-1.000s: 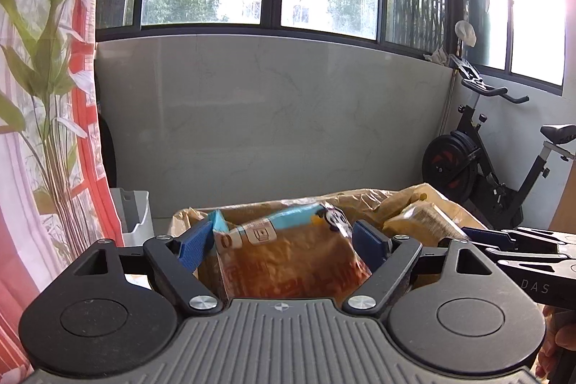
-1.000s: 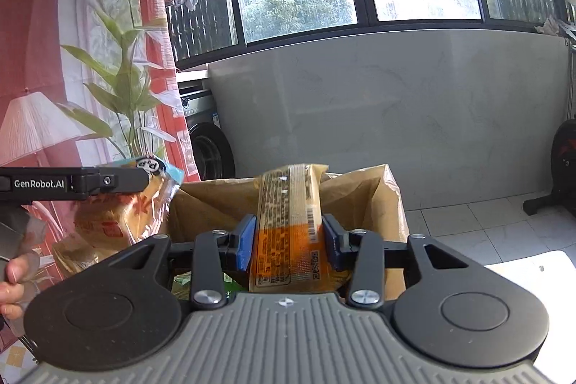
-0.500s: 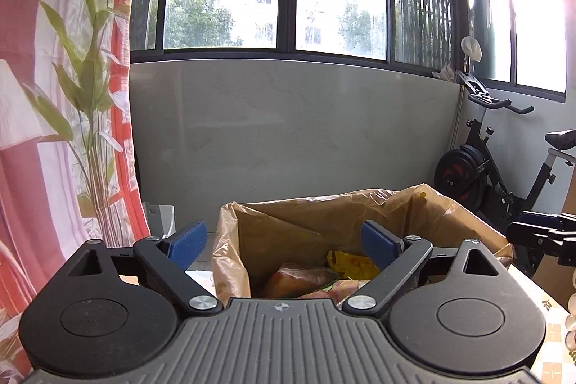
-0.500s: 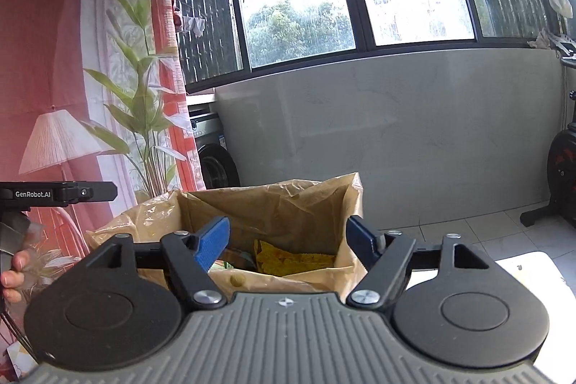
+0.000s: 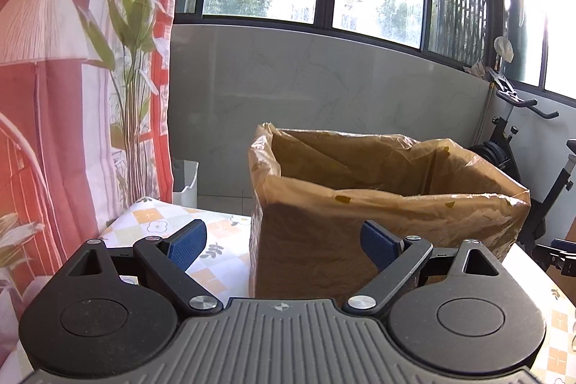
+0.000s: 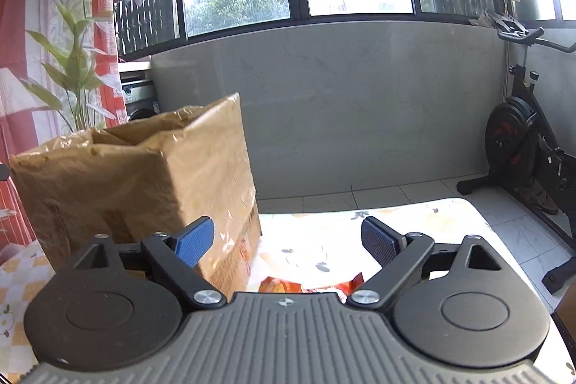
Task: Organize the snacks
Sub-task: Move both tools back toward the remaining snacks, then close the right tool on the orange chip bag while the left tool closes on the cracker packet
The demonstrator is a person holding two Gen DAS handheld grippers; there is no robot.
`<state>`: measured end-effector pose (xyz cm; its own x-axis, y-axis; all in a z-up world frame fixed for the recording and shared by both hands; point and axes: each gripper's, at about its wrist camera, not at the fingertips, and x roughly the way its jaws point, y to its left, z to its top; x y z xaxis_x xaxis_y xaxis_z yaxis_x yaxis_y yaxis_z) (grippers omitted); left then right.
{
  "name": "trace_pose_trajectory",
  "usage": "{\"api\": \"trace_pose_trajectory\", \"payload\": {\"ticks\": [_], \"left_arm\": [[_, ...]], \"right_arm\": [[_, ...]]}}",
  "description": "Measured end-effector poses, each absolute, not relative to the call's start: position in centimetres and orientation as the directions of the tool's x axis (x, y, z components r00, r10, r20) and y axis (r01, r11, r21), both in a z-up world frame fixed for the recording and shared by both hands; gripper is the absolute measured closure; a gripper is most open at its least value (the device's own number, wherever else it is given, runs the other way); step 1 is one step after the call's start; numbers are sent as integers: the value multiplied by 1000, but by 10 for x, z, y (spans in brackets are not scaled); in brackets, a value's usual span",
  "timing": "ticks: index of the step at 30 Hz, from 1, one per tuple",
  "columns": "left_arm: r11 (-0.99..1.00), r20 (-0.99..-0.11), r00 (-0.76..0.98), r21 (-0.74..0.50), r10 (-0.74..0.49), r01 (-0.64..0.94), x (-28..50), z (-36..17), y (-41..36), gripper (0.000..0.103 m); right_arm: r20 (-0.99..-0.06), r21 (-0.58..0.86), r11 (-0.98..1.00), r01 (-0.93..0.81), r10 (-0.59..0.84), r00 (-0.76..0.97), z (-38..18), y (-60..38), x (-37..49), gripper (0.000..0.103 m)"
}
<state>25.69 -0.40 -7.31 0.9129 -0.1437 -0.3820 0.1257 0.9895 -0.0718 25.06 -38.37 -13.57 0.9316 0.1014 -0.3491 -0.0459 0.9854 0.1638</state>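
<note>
A brown cardboard box (image 5: 324, 240) lined with a tan plastic bag stands on the flower-patterned table; its inside is hidden from both views. My left gripper (image 5: 284, 242) is open and empty, level with the box's near wall, the right pad in front of it. In the right wrist view the same box (image 6: 151, 182) sits to the left. My right gripper (image 6: 288, 240) has its jaws opening, nothing between them, its left pad in front of the box's corner. A red-orange snack packet (image 6: 306, 285) lies on the table just below the right gripper, mostly hidden.
The tablecloth (image 6: 324, 233) ends near the tiled floor beyond. An exercise bike (image 6: 532, 135) stands at the right by the grey wall. A red patterned curtain (image 5: 54, 114) hangs at the left, with a white bin (image 5: 185, 182) on the floor beside it.
Both grippers let go of their snack packets into the box, opened wide, and drew back and down. The box now shows from outside, and its contents are out of sight.
</note>
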Motion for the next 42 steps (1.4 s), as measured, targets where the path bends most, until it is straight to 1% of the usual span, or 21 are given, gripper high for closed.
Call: {"api": "trace_pose_trajectory", "payload": {"ticks": [4,8,11,14,17,20,23,24,25,27,29,31,35,39,42], "left_arm": [[992,-424,897,-66,-128,110,260,-89,-3,9],[995,-449,888,-49,-96,82,266,-98,-3,9],[994,-460,882,-72,-101,76,269,-102,-1,9],[994,-478,872,-68,-106,83,271,-107,-3,9],[993,-492,863,-53,-114,101,272,-113,-6,9],[992,-502,856,-55,-122,110,274,-119,-7,10],[992,-514,848,-54,-126,114,275,-124,-9,10],[992,-519,845,-51,-126,117,274,-126,-11,10],[992,-524,842,-49,-128,119,274,-127,-11,10],[991,-537,833,-53,-135,127,274,-132,-14,10],[989,-548,824,-55,-142,134,273,-137,-16,10],[987,-558,815,-56,-156,150,272,-142,-20,10],[982,-584,792,-52,-177,181,270,-153,-29,10],[978,-601,777,-40,-185,203,268,-164,-38,10],[973,-626,755,-28,-195,228,267,-174,-47,10]], "right_arm": [[-417,142,990,-22,80,905,-162,-384,264,9],[-417,195,981,24,61,907,-178,-396,273,8],[-442,250,967,42,76,894,-189,-410,282,7],[-474,220,974,49,63,878,-195,-407,291,8],[-506,252,967,25,110,855,-204,-406,298,8],[-559,282,959,29,139,817,-217,-403,302,7],[-558,352,935,31,183,810,-227,-406,299,5],[-553,362,932,30,189,811,-230,-407,297,7],[-547,361,932,27,188,816,-230,-407,295,12],[-521,360,933,-1,202,829,-228,-405,290,25],[-516,317,948,17,158,842,-222,-398,283,29],[-496,318,948,23,146,856,-217,-393,274,33],[-449,431,902,31,184,874,-215,-388,250,34],[-408,484,872,70,154,900,-215,-381,219,34],[-409,502,861,86,149,900,-223,-379,205,34]]}}
